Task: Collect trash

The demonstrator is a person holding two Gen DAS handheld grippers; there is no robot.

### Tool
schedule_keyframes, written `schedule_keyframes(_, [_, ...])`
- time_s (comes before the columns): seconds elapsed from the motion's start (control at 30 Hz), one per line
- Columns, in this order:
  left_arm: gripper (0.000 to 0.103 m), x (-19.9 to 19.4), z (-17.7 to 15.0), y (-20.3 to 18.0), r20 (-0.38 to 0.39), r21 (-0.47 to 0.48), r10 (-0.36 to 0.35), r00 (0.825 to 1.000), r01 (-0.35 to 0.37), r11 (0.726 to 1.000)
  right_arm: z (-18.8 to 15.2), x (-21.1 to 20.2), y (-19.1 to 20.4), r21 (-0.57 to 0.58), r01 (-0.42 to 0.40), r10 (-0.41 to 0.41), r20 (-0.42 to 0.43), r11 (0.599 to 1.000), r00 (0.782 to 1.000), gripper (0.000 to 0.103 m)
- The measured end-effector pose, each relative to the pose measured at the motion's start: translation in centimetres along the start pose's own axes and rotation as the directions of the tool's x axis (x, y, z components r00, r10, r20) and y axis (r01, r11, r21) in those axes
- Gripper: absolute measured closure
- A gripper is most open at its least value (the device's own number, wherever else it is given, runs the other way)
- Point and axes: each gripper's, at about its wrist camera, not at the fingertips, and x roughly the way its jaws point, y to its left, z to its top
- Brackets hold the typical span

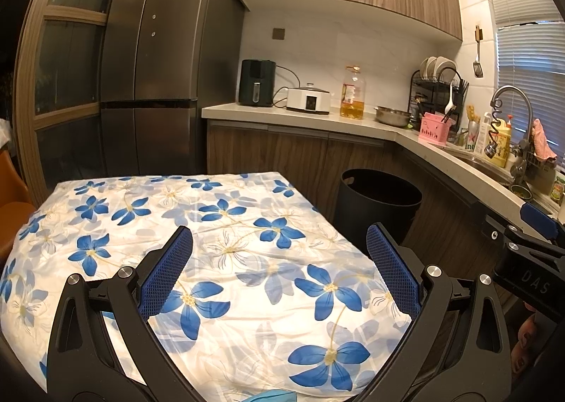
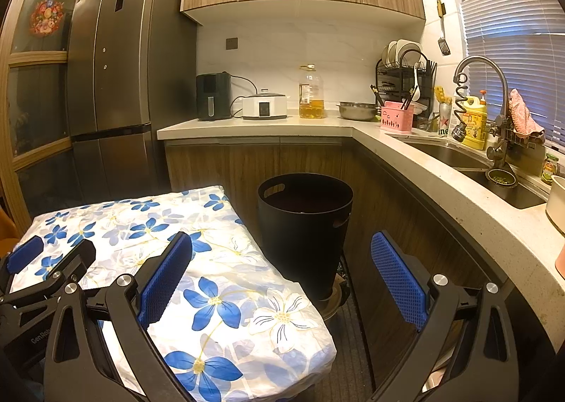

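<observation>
A black round trash bin (image 2: 305, 225) stands on the floor between the table and the counter; it also shows in the left wrist view (image 1: 378, 206). My left gripper (image 1: 279, 271) is open and empty above the table with the white cloth with blue flowers (image 1: 212, 225). My right gripper (image 2: 282, 278) is open and empty, over the table's right edge, with the bin just ahead. A bit of light blue material (image 1: 272, 396) peeks at the bottom edge of the left wrist view. The left gripper shows at the left of the right wrist view (image 2: 46, 261).
An L-shaped counter (image 2: 406, 151) runs behind and to the right, with a sink (image 2: 494, 172), a dish rack (image 2: 406, 81), an oil bottle (image 2: 310, 93) and appliances. A tall fridge (image 2: 116, 77) stands at the back left. An orange chair (image 1: 14, 222) is left of the table.
</observation>
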Motion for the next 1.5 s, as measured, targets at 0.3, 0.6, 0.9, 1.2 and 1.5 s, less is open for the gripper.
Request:
schedule_keyframes(0.3, [0.006, 0.01, -0.06, 0.01, -0.001, -0.001, -0.001, 1.0, 0.001, 1.0, -0.06, -0.05, -0.02, 0.0, 0.0, 0.0, 0.0, 1.0, 1.0, 0.006])
schedule_keyframes(0.6, [0.006, -0.02, 0.1, 0.0, 0.001, 0.0, 0.0, 1.0, 0.0, 1.0, -0.02, 0.05, -0.01, -0.001, -0.002, 0.002, 0.0, 1.0, 1.0, 0.006])
schedule_keyframes(0.9, [0.006, -0.06, 0.09, -0.06, 0.001, 0.003, 0.002, 1.0, -0.002, 1.0, 0.0, 0.1, -0.03, 0.0, -0.002, 0.002, 0.0, 1.0, 1.0, 0.006])
schedule_keyframes(1.2, [0.006, 0.0, 0.39, 0.13, -0.001, 0.009, 0.0, 1.0, 0.0, 1.0, -0.01, 0.14, -0.01, 0.0, -0.002, 0.002, 0.001, 1.0, 1.0, 0.006])
schedule_keyframes(1.5, [0.027, 0.83, 0.3, 0.41, -0.017, 0.045, 0.004, 1.0, -0.004, 0.999, -0.01, 0.17, -0.09, 0.001, -0.001, 0.001, 0.0, 1.0, 1.0, 0.006])
